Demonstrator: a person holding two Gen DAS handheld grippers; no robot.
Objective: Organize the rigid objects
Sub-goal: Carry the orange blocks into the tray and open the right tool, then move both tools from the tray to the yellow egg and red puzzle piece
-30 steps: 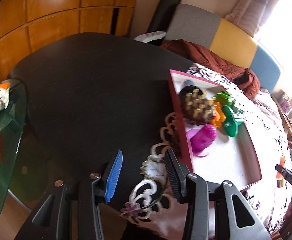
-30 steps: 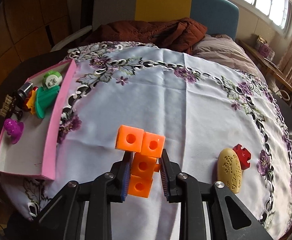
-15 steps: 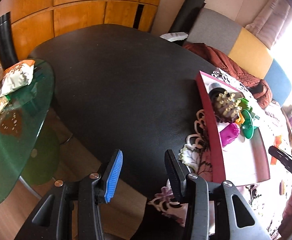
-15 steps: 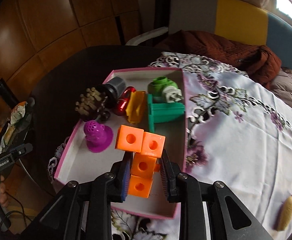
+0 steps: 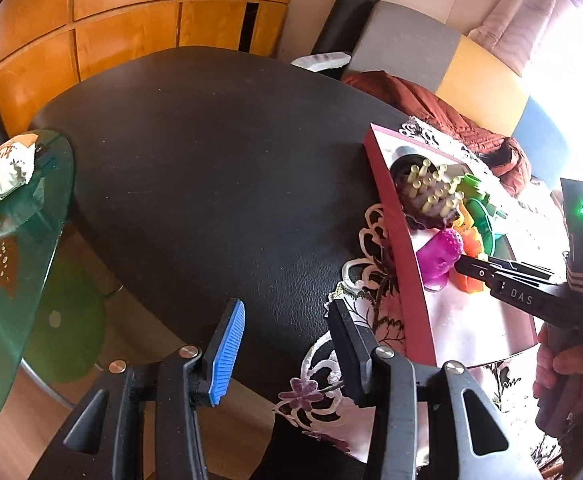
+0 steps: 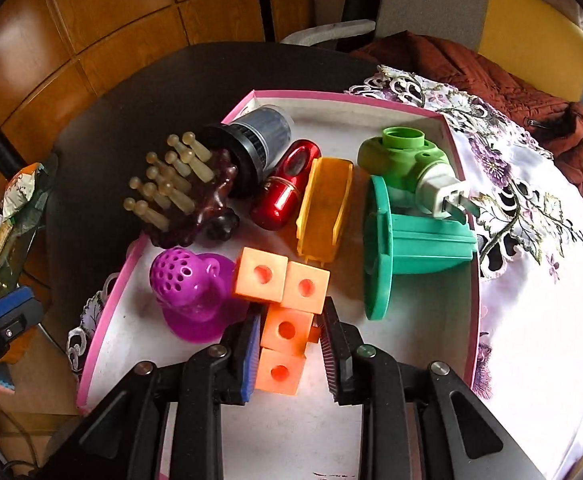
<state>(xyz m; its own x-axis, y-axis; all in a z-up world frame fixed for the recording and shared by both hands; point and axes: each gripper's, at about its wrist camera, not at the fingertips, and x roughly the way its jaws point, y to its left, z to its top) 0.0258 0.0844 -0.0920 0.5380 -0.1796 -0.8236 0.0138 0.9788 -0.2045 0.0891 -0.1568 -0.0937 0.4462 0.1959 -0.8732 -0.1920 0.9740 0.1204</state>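
My right gripper (image 6: 289, 344) is shut on an orange block piece (image 6: 283, 312) made of joined cubes and holds it low inside the pink-rimmed tray (image 6: 473, 280), beside a purple perforated toy (image 6: 187, 284). The tray also holds a dark brush with pegs (image 6: 179, 196), a red capsule (image 6: 285, 190), a yellow trough (image 6: 325, 204), a teal holder (image 6: 395, 248) and a green plug part (image 6: 407, 160). My left gripper (image 5: 285, 346) is open and empty over the black table (image 5: 211, 168), left of the tray (image 5: 395, 220). The right gripper (image 5: 531, 296) shows there over the tray.
A white embroidered cloth (image 6: 539, 280) covers the table right of the tray. A glass side table (image 5: 15, 240) with snack packets (image 5: 5, 172) stands at the left. A brown jacket (image 6: 491, 72) lies on the bench behind. Wooden panels line the wall.
My right gripper has carried the orange block piece from the cloth over into the tray and lowered it beside the purple toy. My left gripper has drifted back off the tray's left side.
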